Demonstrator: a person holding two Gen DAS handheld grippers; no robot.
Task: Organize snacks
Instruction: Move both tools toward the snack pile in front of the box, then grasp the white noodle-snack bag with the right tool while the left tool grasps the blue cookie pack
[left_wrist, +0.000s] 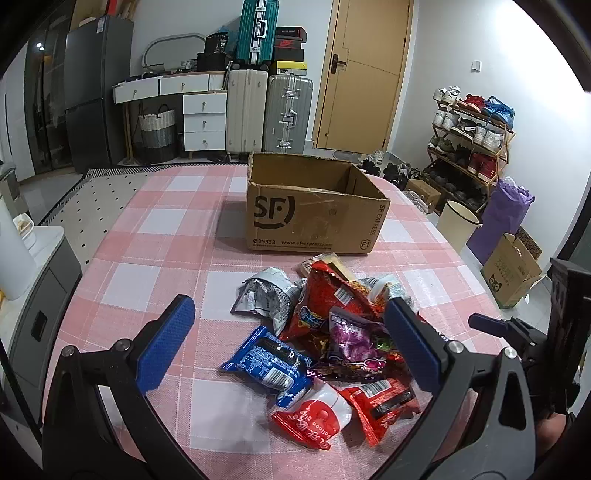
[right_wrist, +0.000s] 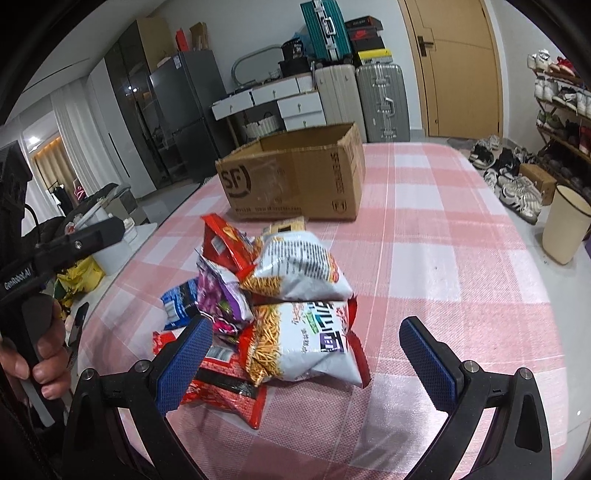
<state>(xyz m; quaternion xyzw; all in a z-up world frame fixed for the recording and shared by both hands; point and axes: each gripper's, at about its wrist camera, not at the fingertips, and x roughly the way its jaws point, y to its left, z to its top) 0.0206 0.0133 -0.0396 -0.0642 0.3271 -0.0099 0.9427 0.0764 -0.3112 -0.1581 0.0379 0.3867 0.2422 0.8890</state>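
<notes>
Snacks: all heaped on my surface, just before the cardboard box; none visibly boxed. My left gripper and right gripper: spread wide, empty.

Background furnishings beyond the far edge of the checked tablecloth.

Against the back wall: dark refrigerator, white drawer unit with woven basket beside it, white suitcase touching grey suitcase, teal suitcase stacked above, wooden door to the right. Past the right edge of the table: shoe rack loaded with shoes, cream bin on the floor, purple bag just beside it.
</notes>
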